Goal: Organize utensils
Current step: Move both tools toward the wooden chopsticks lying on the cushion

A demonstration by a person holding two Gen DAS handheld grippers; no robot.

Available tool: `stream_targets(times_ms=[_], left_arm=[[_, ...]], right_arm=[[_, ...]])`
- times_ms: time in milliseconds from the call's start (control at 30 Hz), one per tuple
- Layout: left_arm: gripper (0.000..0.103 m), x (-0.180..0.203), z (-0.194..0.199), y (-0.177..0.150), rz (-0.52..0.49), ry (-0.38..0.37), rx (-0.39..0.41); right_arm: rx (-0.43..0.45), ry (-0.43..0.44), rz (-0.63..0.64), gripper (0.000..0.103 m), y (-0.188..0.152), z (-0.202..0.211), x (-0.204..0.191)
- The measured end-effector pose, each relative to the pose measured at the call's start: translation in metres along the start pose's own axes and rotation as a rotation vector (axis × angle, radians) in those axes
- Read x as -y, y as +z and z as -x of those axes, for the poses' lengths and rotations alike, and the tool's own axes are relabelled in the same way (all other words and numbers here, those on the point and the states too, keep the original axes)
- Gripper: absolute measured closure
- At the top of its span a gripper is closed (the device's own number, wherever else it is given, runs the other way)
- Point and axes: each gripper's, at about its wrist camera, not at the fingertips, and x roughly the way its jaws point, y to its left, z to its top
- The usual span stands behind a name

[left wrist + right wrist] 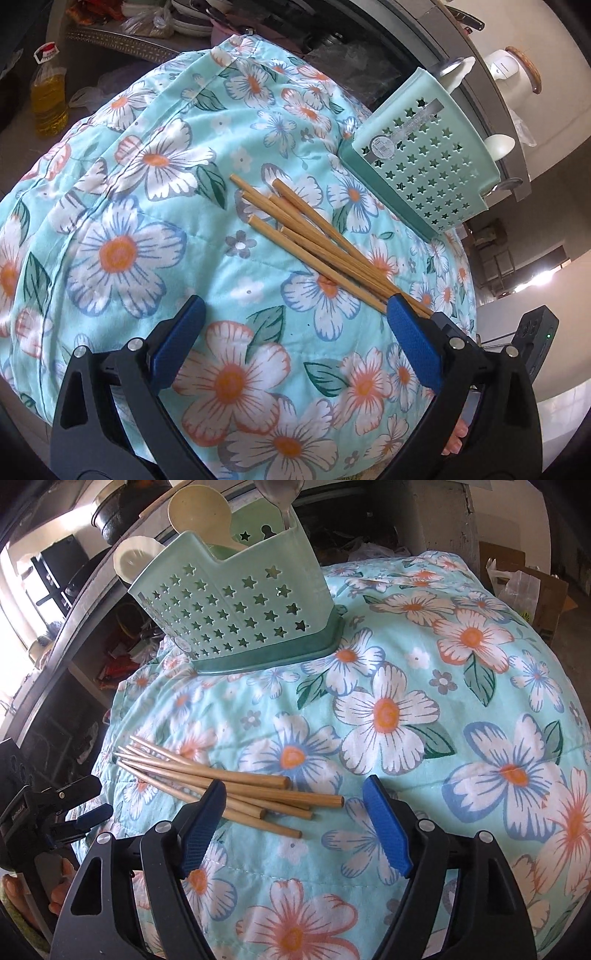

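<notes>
A loose bundle of wooden chopsticks (221, 786) lies flat on the floral quilt (424, 709), its long axis running crosswise to the right gripper (295, 834), thick butt ends fanned out in the gap ahead of that claw and thin tips converging toward the left gripper (90, 814) at the picture's left edge. The right gripper's jaws stand wide apart with nothing clamped; its left pad sits over the sticks' middle, whether touching I cannot tell, the other pad well clear beyond the butt ends. From the left wrist view, the same chopsticks (317, 247) run diagonally away, their tips passing behind the right-hand pad of the left gripper (295, 343), which is also spread with only quilt (147, 221) between its pads. Either hand looks near enough; the right seems better lined up to close across the bundle. The mint star-punched utensil caddy (229, 620) stands beyond, already holding cream spoons (195, 513) and a metal spoon (280, 494).
</notes>
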Motion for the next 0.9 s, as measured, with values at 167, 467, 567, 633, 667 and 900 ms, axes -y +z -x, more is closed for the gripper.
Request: stream_targets(times_ms=[167,467,567,633,667,900], left_arm=[[0.008,0.003,-0.001,-0.006,-0.080,-0.008,0.013],[0.008,0.009,0.002,-0.004,-0.108,0.017,-0.008],[0.008,0.015,0.007,-0.002,-0.127,-0.021,0.004],[0.009,0.019,0.008,0.000,-0.129,-0.058,0.002],[0.010,0.021,0.008,0.000,-0.126,-0.082,-0.001],[0.044,0.012,-0.013,0.003,0.048,-0.238,-0.096]], right_arm=[[0.000,0.015,-0.017,0.028,0.000,0.001,0.002],[0.035,0.033,-0.037,0.028,0.004,0.016,0.004],[0.053,0.034,-0.036,0.028,0.006,0.022,0.005],[0.061,0.030,-0.038,0.028,0.007,0.025,0.006],[0.064,0.030,-0.040,0.028,0.008,0.026,0.006],[0.075,0.024,-0.053,0.028,0.009,0.030,0.010]])
